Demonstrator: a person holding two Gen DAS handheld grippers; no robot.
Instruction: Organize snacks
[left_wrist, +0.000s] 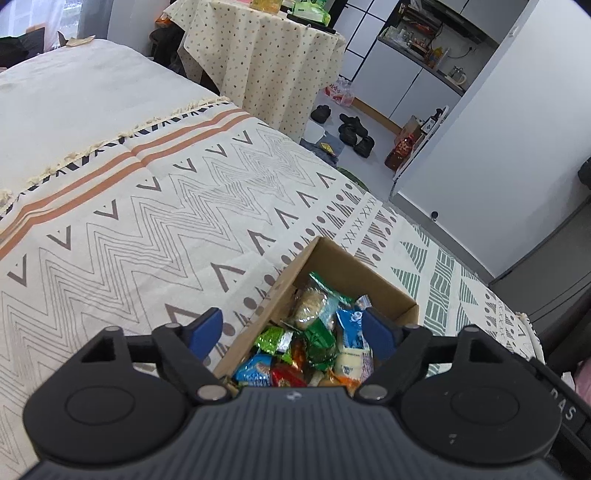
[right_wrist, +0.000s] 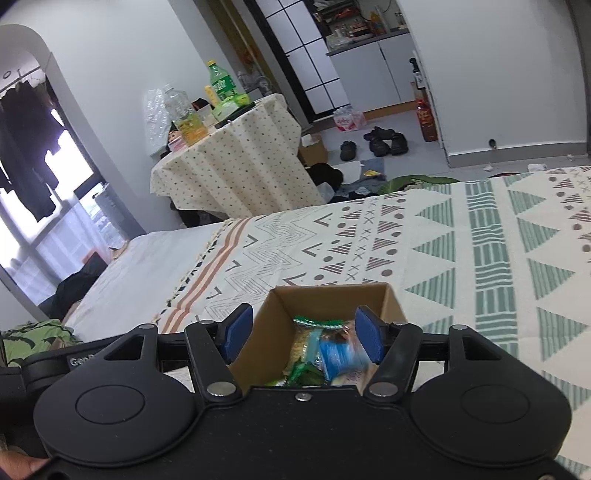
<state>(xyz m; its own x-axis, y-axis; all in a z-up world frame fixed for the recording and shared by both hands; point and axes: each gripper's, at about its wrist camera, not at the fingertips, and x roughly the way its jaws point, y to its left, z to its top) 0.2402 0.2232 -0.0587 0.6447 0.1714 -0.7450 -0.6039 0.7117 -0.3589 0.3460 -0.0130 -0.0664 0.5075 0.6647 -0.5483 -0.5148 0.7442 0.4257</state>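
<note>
A brown cardboard box (left_wrist: 364, 271) sits on a patterned blanket (left_wrist: 147, 221) and holds several wrapped snacks (left_wrist: 314, 343) in green, blue, red and yellow. My left gripper (left_wrist: 291, 321) hovers just above the box, open, its blue pads (left_wrist: 207, 330) wide apart with nothing pressed between them. In the right wrist view the same box (right_wrist: 332, 299) lies under my right gripper (right_wrist: 304, 314), which is also open. A blurred blue packet (right_wrist: 340, 354) lies below its pads, among the other snacks (right_wrist: 306, 347), touching neither pad clearly.
The blanket (right_wrist: 480, 240) covers a bed with a white sheet (left_wrist: 74, 103) at its far end. Beyond stands a table with a dotted cloth (right_wrist: 236, 166) carrying bottles (right_wrist: 221, 81). Shoes (right_wrist: 384, 142) and clutter lie on the floor.
</note>
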